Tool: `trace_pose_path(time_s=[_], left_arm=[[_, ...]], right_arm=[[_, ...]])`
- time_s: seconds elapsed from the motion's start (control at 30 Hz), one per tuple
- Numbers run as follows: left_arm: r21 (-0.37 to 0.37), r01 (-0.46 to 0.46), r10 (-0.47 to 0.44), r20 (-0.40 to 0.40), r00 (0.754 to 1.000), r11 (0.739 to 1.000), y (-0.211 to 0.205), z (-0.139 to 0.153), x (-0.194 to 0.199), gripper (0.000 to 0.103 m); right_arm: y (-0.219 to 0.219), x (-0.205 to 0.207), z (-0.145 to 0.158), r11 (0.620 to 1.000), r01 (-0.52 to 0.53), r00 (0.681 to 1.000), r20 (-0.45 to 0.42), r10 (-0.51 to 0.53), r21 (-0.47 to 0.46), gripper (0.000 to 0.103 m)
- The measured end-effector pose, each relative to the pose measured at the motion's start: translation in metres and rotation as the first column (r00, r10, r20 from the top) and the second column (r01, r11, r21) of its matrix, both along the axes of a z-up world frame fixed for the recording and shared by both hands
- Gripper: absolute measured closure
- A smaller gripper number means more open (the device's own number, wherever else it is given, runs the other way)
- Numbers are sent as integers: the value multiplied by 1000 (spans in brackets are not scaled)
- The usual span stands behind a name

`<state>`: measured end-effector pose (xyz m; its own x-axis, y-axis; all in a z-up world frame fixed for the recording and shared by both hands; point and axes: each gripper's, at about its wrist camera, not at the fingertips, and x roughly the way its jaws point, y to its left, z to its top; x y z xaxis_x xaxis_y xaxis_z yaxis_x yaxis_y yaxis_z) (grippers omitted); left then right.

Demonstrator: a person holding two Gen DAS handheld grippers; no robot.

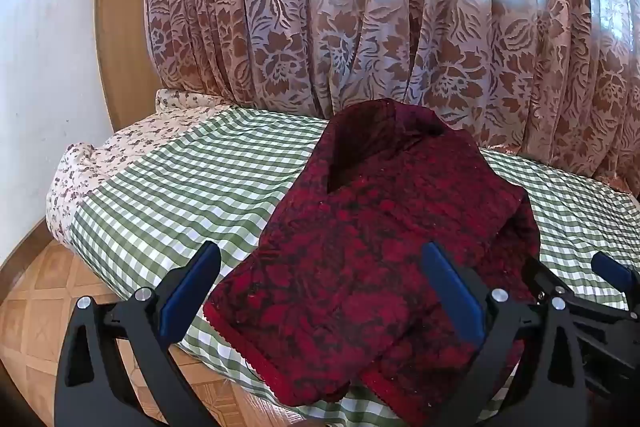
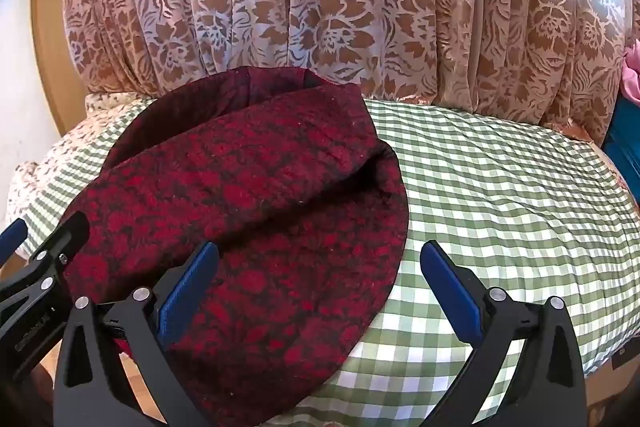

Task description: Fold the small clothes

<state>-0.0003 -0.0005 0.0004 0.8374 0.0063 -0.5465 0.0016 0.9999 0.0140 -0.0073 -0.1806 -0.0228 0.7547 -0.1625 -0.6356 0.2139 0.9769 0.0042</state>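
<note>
A dark red garment (image 1: 360,227) with a black flower pattern lies on a bed covered in green-and-white check (image 1: 180,195). Its neck opening points toward the curtain, and one side is folded in over the body along a slanted crease (image 2: 320,183). My left gripper (image 1: 322,261) hovers open over the garment's near hem, with nothing between its blue pads. My right gripper (image 2: 319,253) is also open, above the garment's right edge where it meets the check cover (image 2: 500,207). Each gripper shows at the edge of the other's view: the right gripper (image 1: 600,283) and the left gripper (image 2: 44,251).
A brown-and-cream flowered curtain (image 1: 400,27) hangs right behind the bed. A small-flowered sheet (image 1: 100,159) covers the bed's left end beside a white wall (image 1: 48,67). Parquet floor (image 1: 48,299) lies below the near edge. Pink and blue items (image 2: 628,115) sit at the far right.
</note>
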Motion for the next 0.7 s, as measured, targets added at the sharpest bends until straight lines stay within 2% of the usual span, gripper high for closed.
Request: trace_pose_path(time_s=[0.7], left_arm=[[-23, -20, 20, 0, 1000, 1000, 10, 2, 2, 2]], right_arm=[[-7, -4, 0, 1000, 17, 1000, 1, -17, 1, 3]])
